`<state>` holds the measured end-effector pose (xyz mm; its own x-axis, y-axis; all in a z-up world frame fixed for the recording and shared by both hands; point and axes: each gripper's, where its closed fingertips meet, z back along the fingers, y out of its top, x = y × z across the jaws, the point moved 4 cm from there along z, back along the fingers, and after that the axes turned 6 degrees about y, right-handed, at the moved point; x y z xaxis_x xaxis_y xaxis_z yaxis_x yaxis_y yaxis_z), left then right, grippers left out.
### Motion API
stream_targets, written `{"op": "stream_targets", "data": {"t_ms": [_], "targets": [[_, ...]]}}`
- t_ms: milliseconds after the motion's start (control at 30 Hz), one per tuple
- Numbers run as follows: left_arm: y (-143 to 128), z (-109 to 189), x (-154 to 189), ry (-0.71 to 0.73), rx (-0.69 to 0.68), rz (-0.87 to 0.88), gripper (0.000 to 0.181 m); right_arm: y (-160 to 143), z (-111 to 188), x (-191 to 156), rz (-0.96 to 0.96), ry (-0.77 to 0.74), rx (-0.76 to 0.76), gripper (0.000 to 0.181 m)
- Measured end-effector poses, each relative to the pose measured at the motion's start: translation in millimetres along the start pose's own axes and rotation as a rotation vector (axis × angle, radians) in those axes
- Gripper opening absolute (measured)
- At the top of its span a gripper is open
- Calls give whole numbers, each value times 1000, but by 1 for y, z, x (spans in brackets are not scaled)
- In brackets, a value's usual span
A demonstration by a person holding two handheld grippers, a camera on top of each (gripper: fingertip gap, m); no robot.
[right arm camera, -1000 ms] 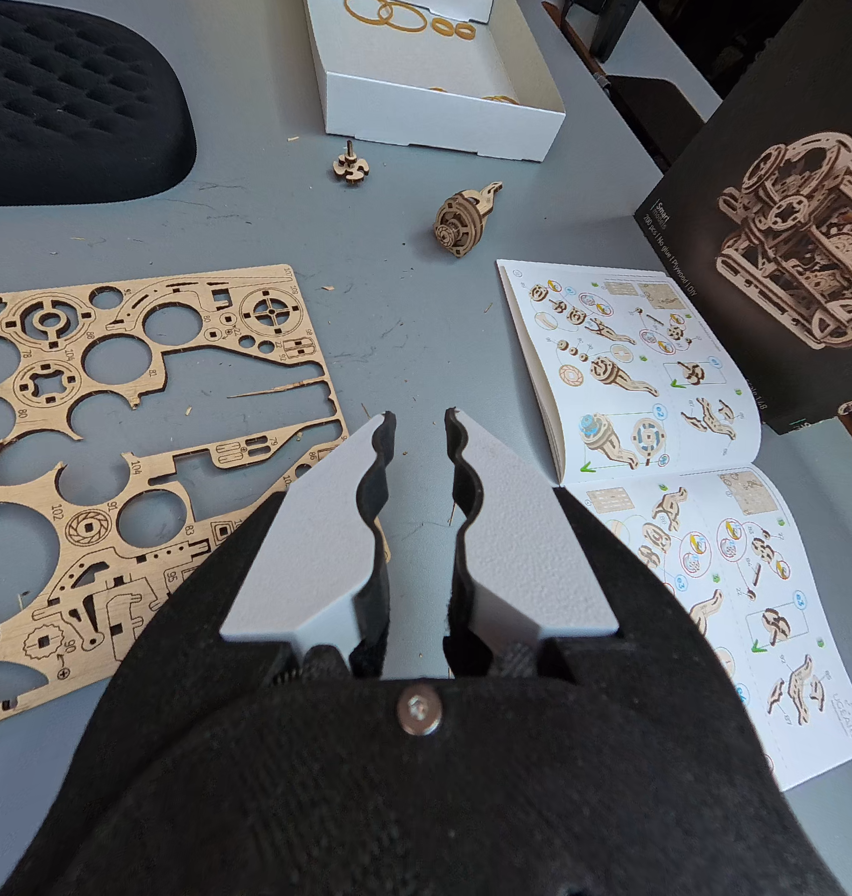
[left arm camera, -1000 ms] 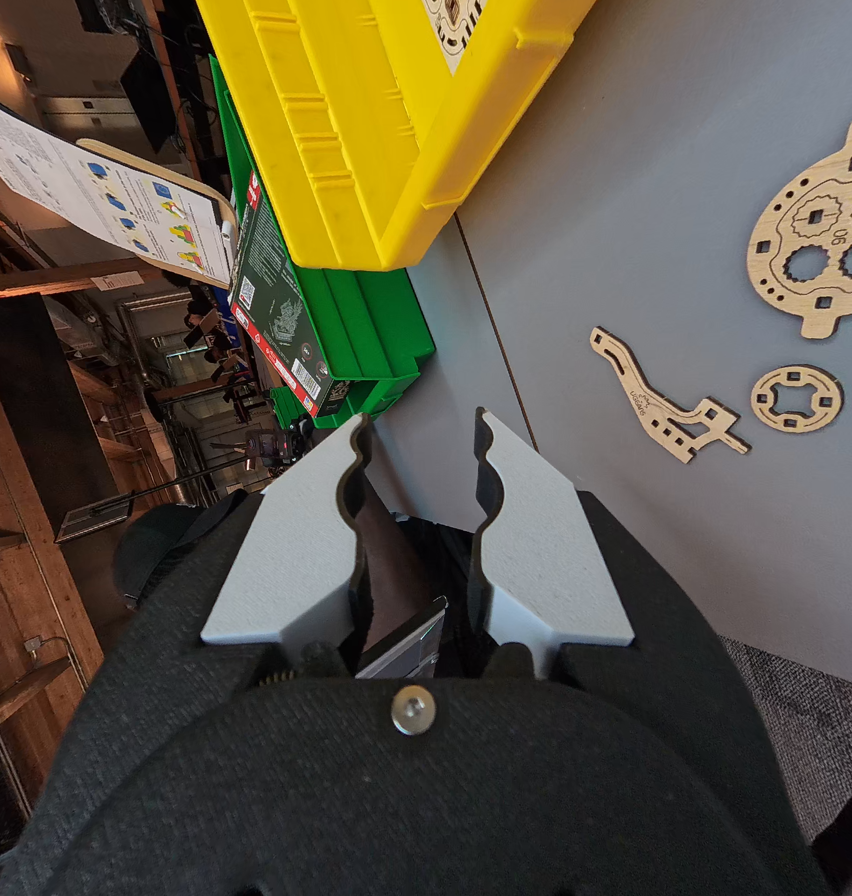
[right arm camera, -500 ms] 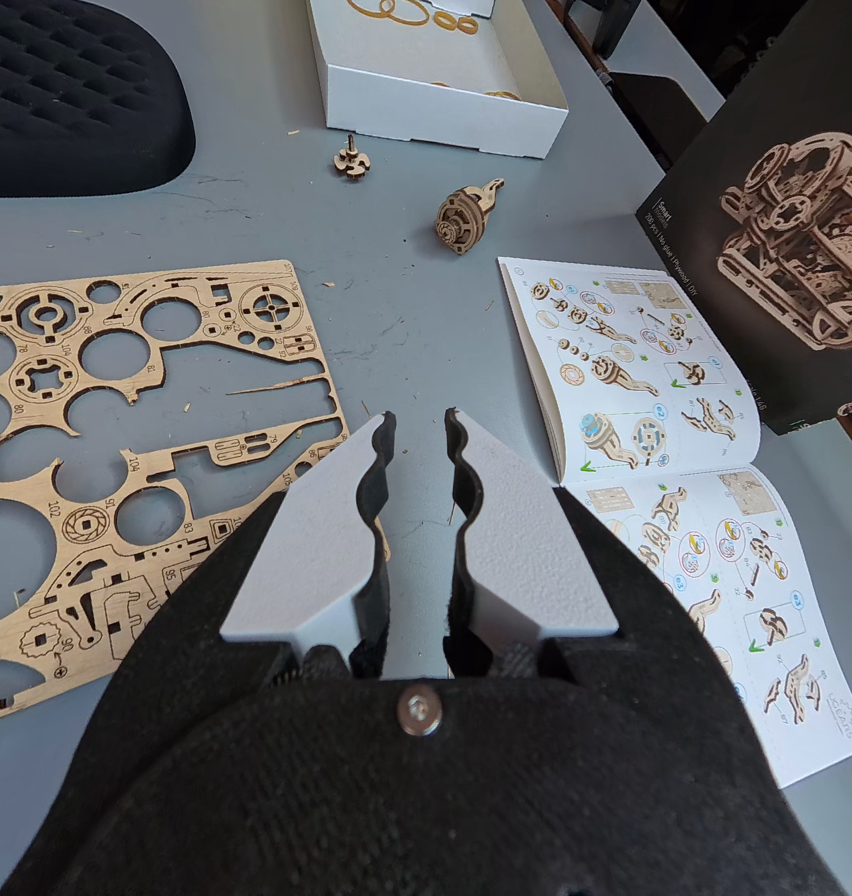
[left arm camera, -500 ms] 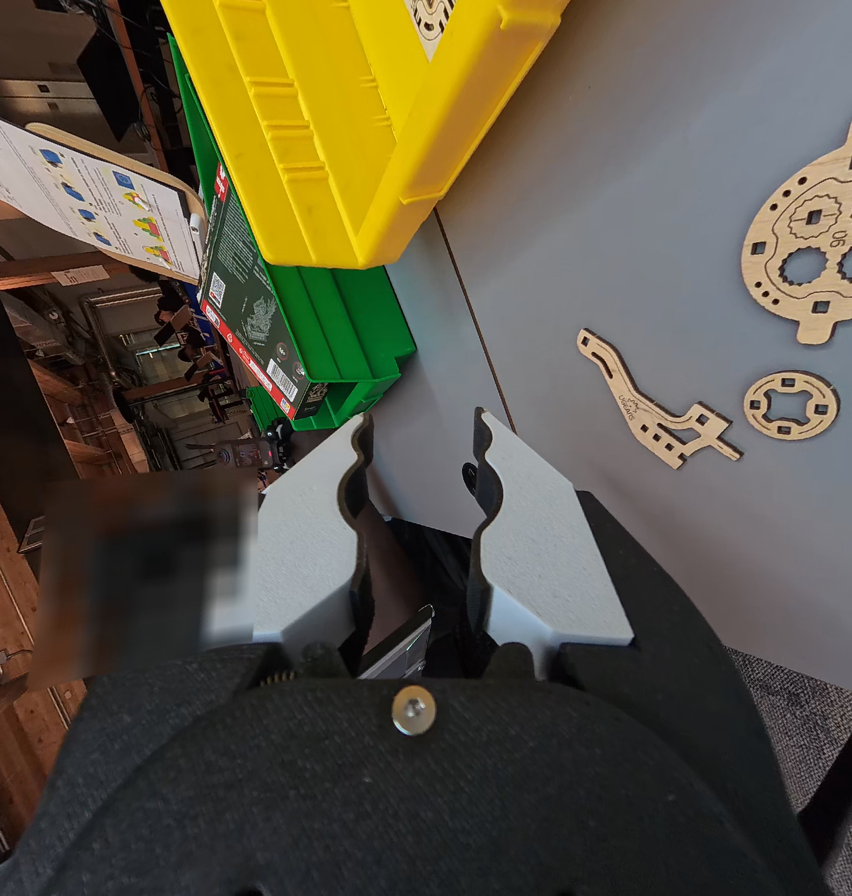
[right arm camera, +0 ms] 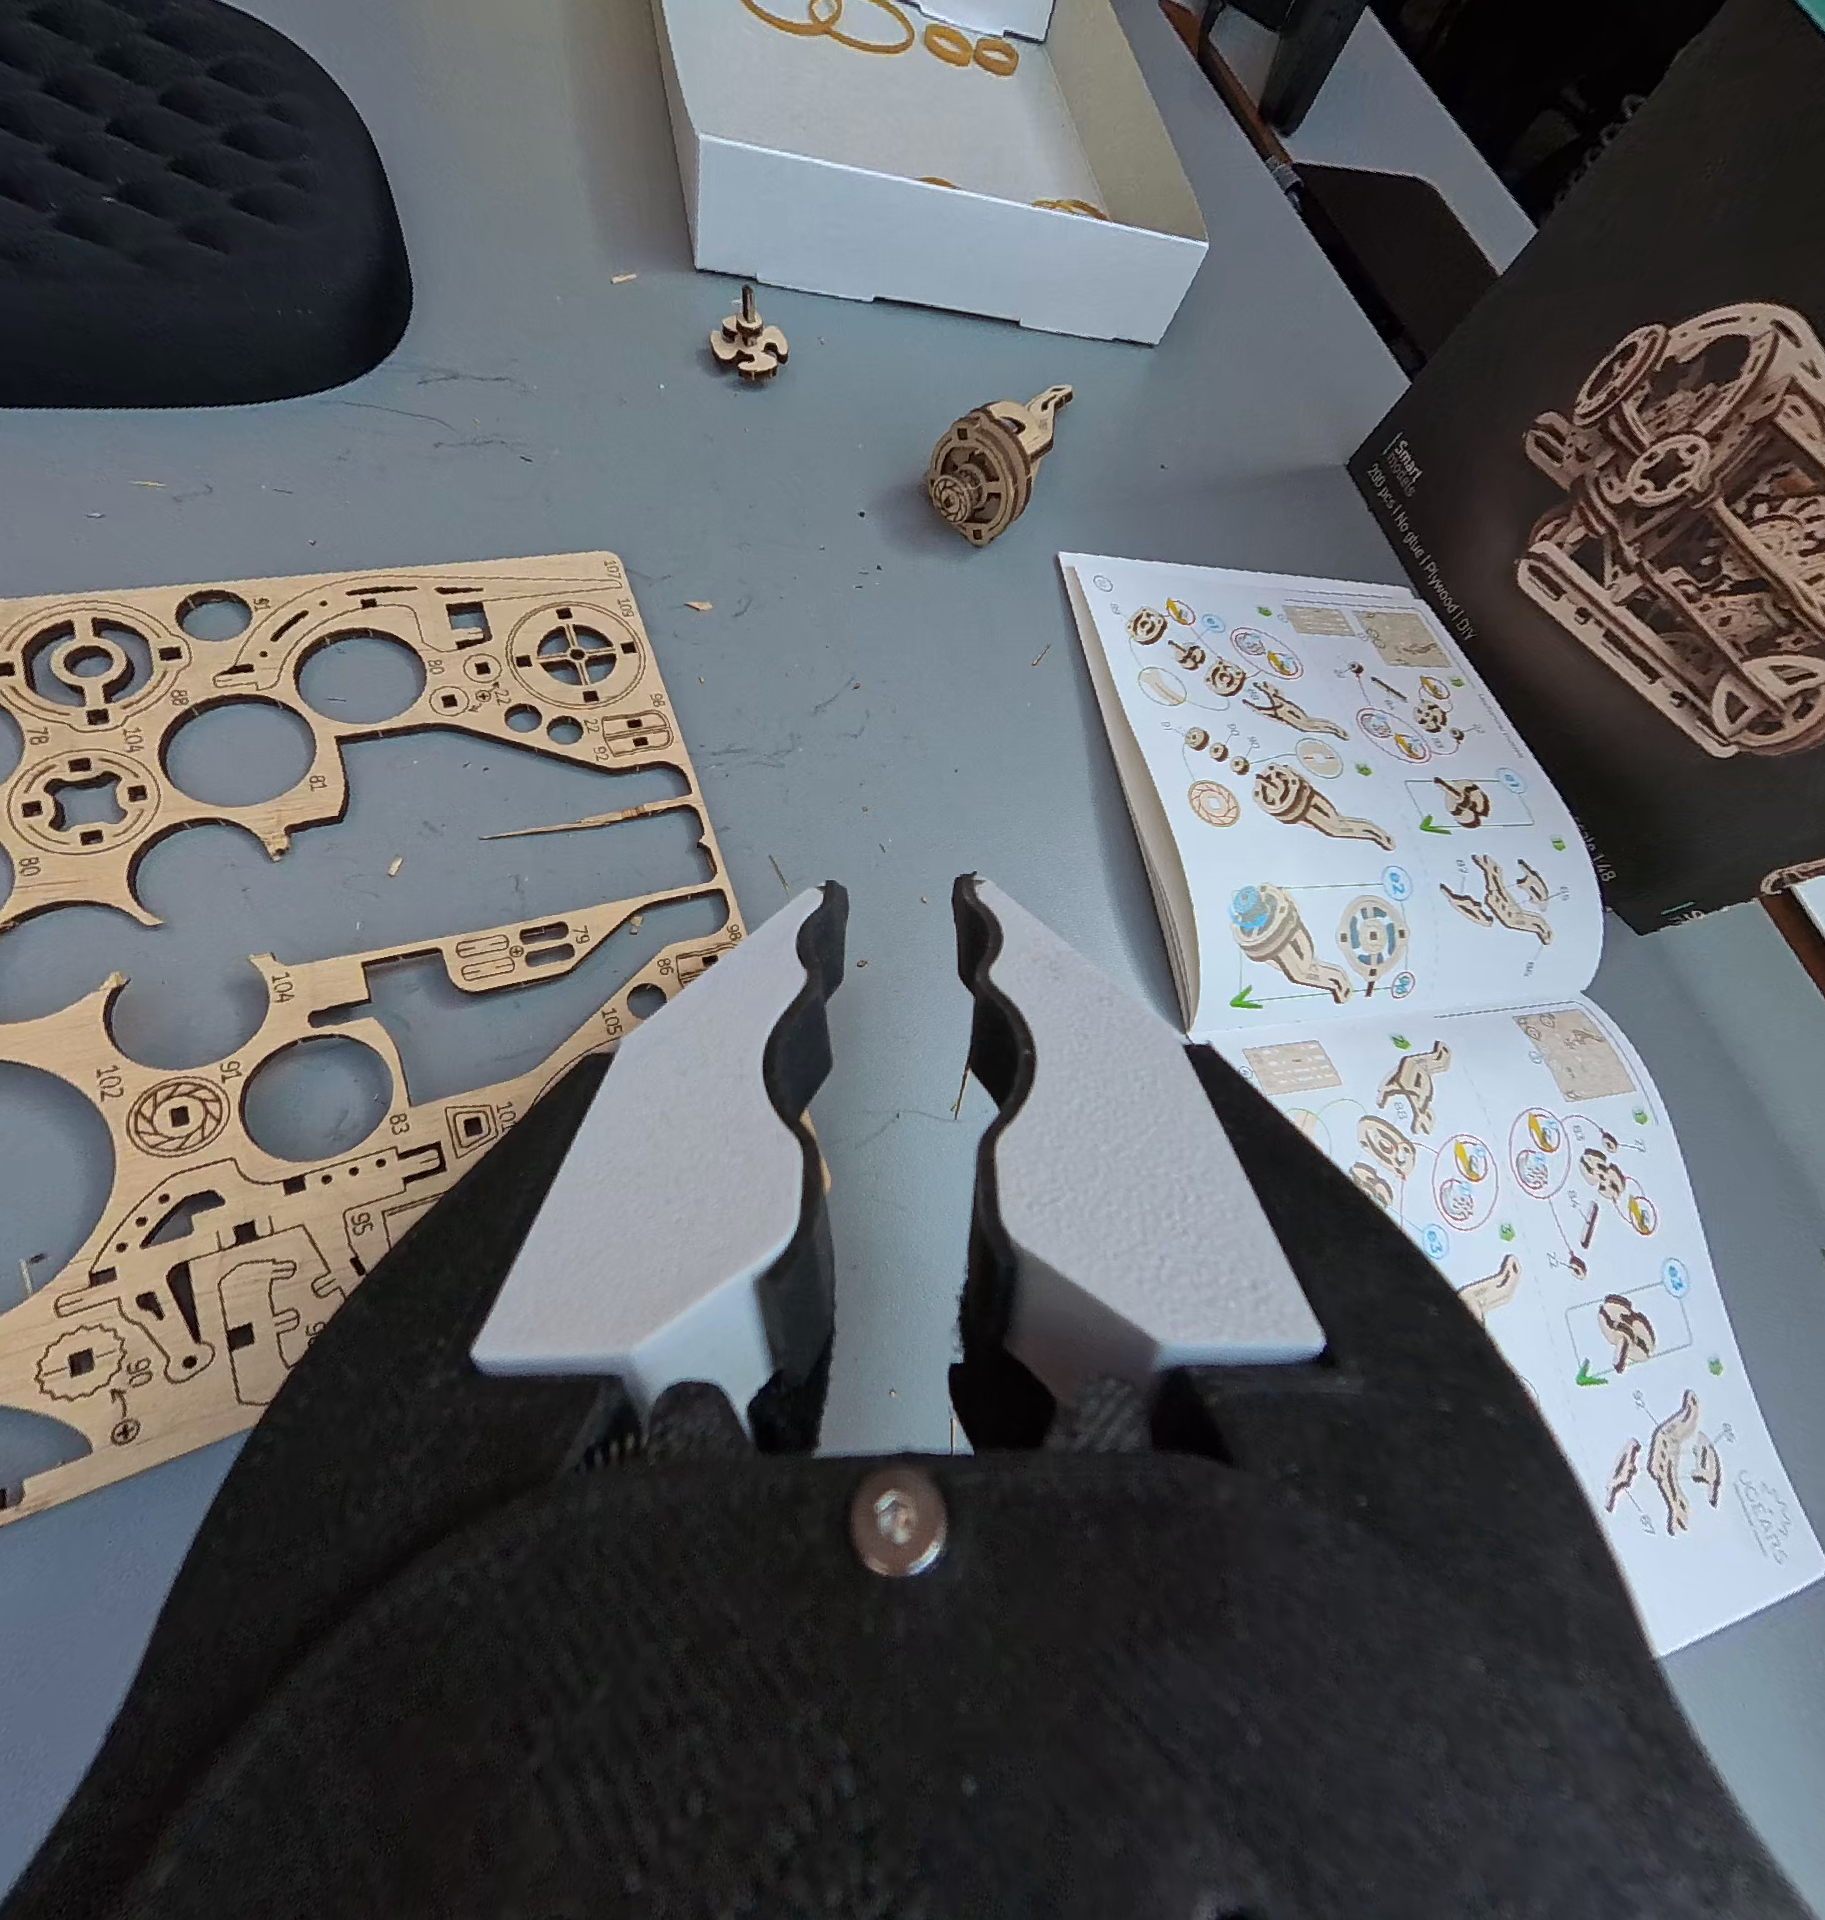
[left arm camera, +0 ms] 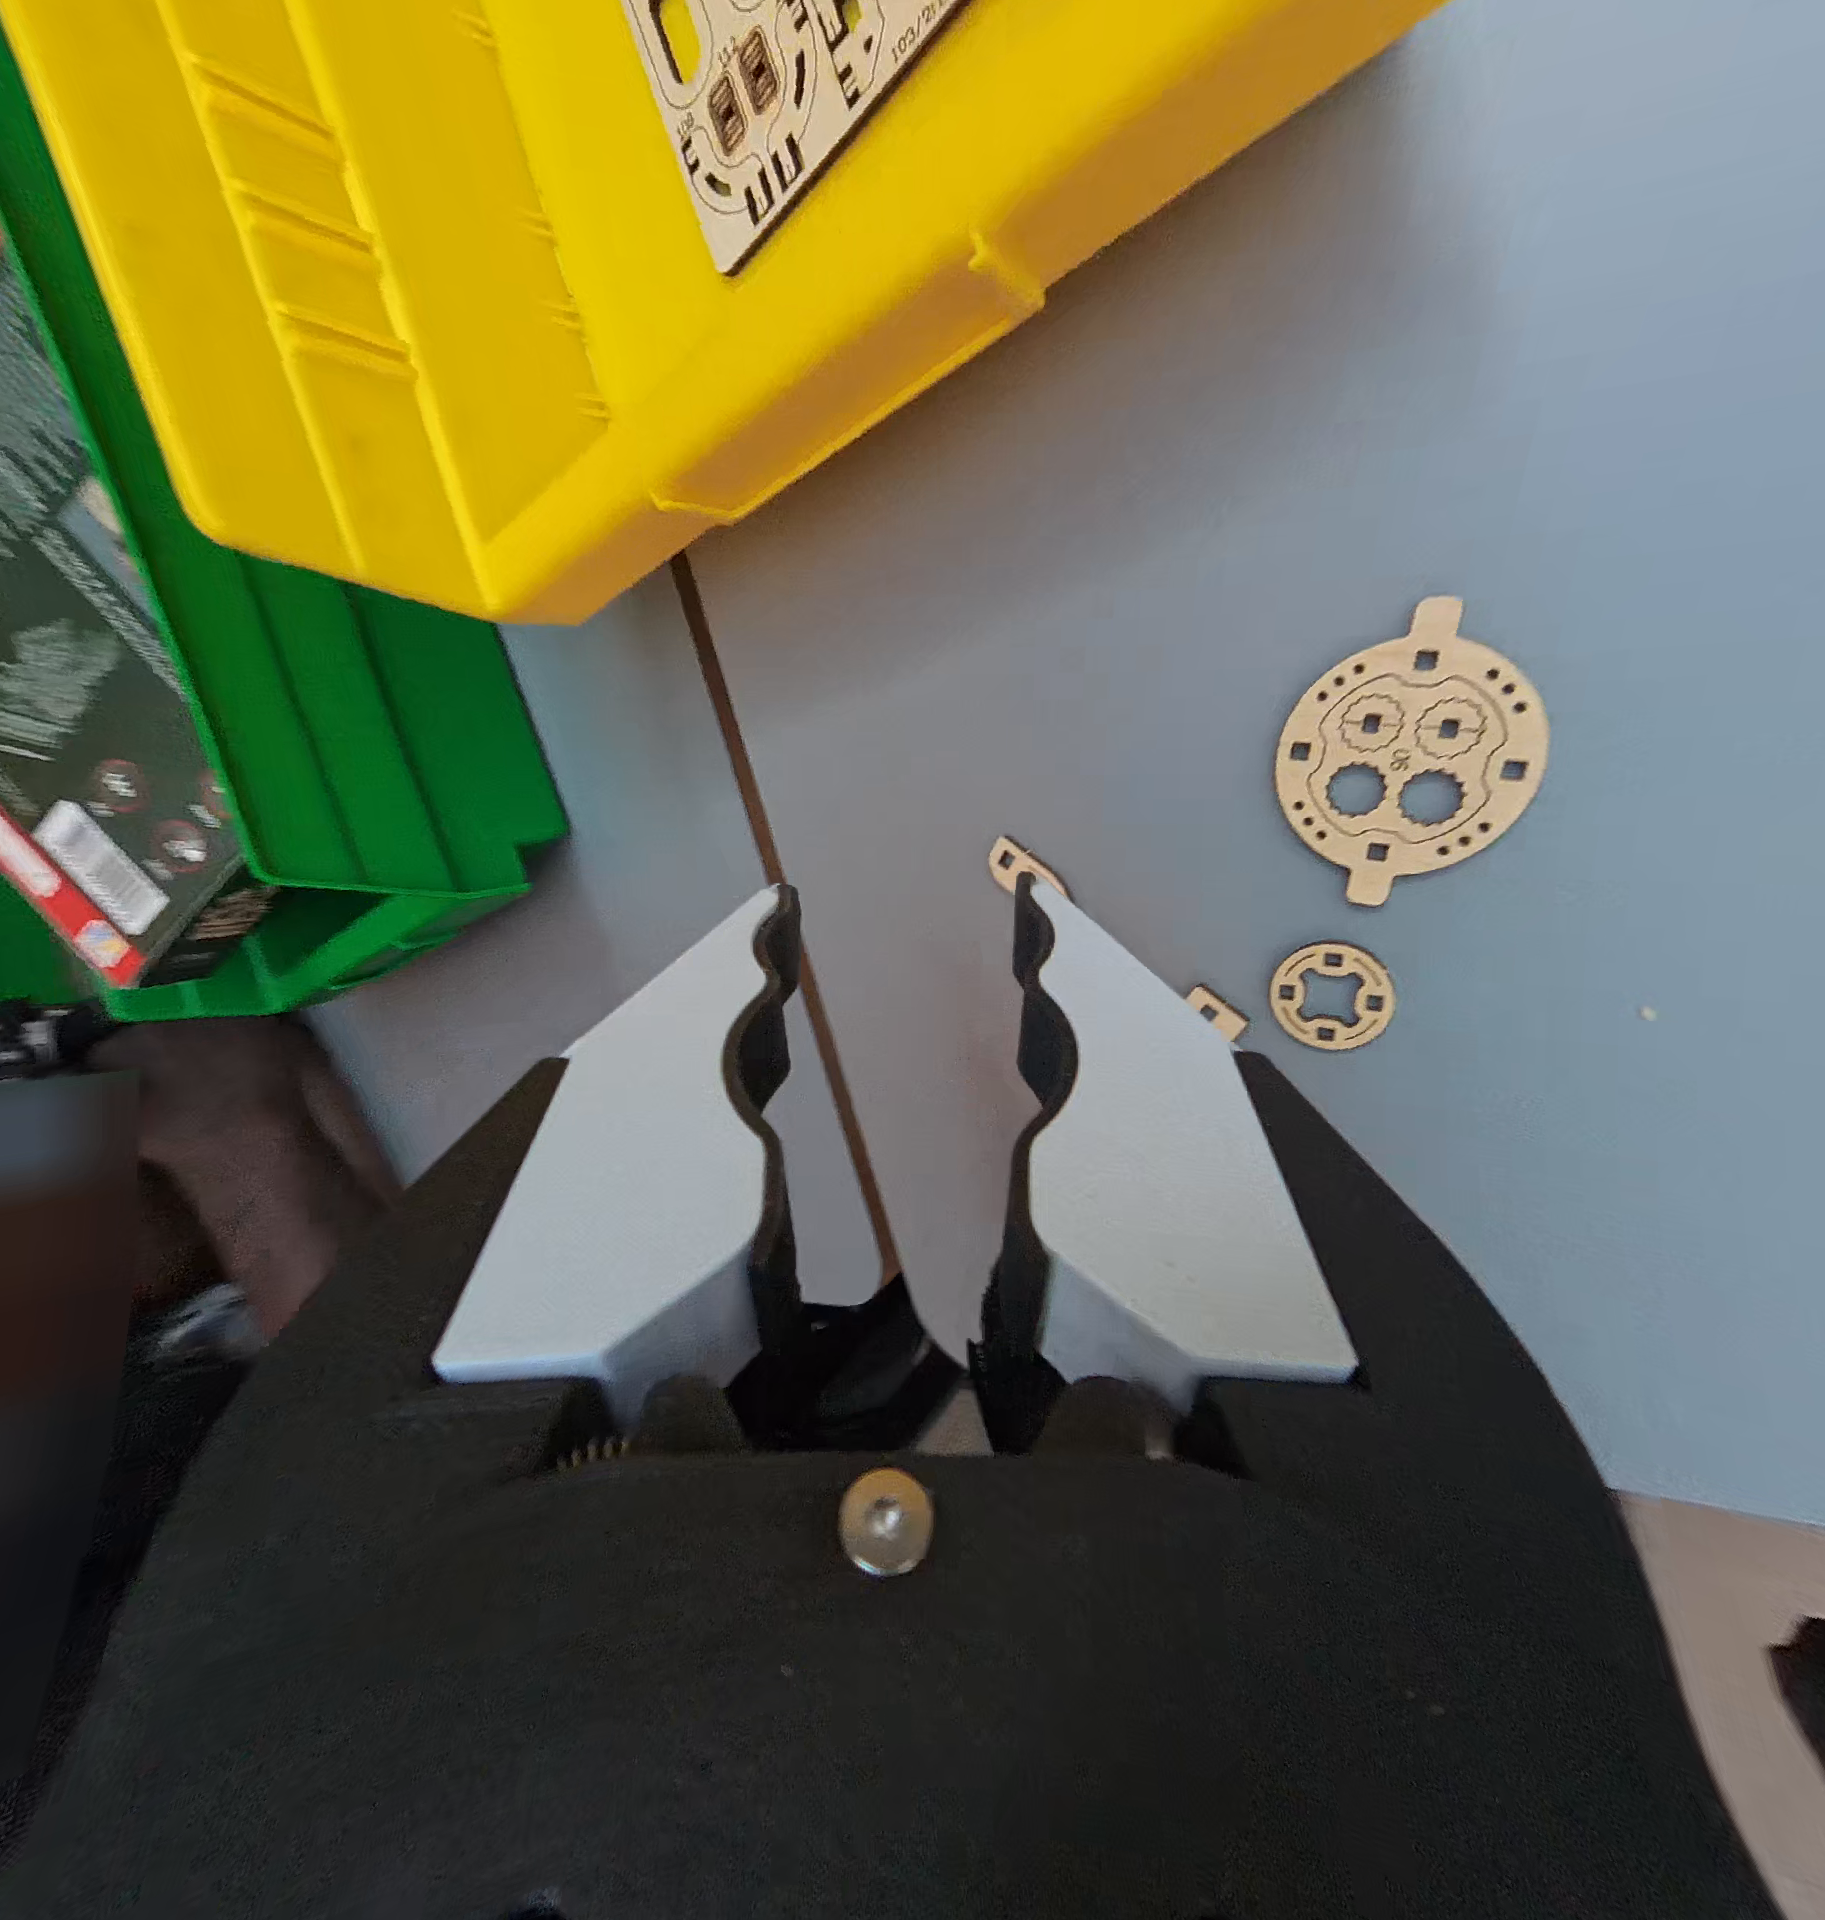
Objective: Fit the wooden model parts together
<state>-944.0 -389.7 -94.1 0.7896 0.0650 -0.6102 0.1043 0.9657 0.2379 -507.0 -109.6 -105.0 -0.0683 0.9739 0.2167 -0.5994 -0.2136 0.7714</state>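
Note:
In the left wrist view my left gripper (left arm camera: pixel 903 902) is open and empty over the grey table. A flat wooden lever part (left arm camera: pixel 1012 862) lies mostly hidden behind its right finger. A round wooden plate (left arm camera: pixel 1409 756) and a small wooden ring (left arm camera: pixel 1331 995) lie to the right. In the right wrist view my right gripper (right arm camera: pixel 894 896) is open and empty above the table. A laser-cut wooden sheet (right arm camera: pixel 295 914) lies to its left. A small assembled wooden drum (right arm camera: pixel 986 473) and a tiny wooden piece (right arm camera: pixel 748 343) lie ahead.
A yellow bin (left arm camera: pixel 451 312) holding a wooden sheet and a green bin (left arm camera: pixel 368 790) with a box stand at the left table edge. An open instruction booklet (right arm camera: pixel 1386 997), a dark model box (right arm camera: pixel 1666 520), a white tray (right arm camera: pixel 939 177) and a black cushion (right arm camera: pixel 139 197) ring the right gripper. The round wooden plate (left arm camera: pixel 1409 756) lies some 7 centimetres from my left tips, 45 centimetres from my right tips.
My left gripper has swung right over the table and opened wider; the lever part now sits behind its right finger. The right gripper has hardly moved.

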Motion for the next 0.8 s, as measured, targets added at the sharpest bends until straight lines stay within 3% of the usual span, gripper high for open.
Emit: {"op": "stream_targets", "data": {"t_ms": [267,500,800], "targets": [[-4,-22,8,-475,15,427,32,-1,2,-2,28,-10,-12,21],[-20,-14,10,-510,-34,457,35,-4,-1,-3,40,-3,-32,21],[-34,-27,14,-465,-127,413,34,-2,1,-5,64,-10,-31,21]]}}
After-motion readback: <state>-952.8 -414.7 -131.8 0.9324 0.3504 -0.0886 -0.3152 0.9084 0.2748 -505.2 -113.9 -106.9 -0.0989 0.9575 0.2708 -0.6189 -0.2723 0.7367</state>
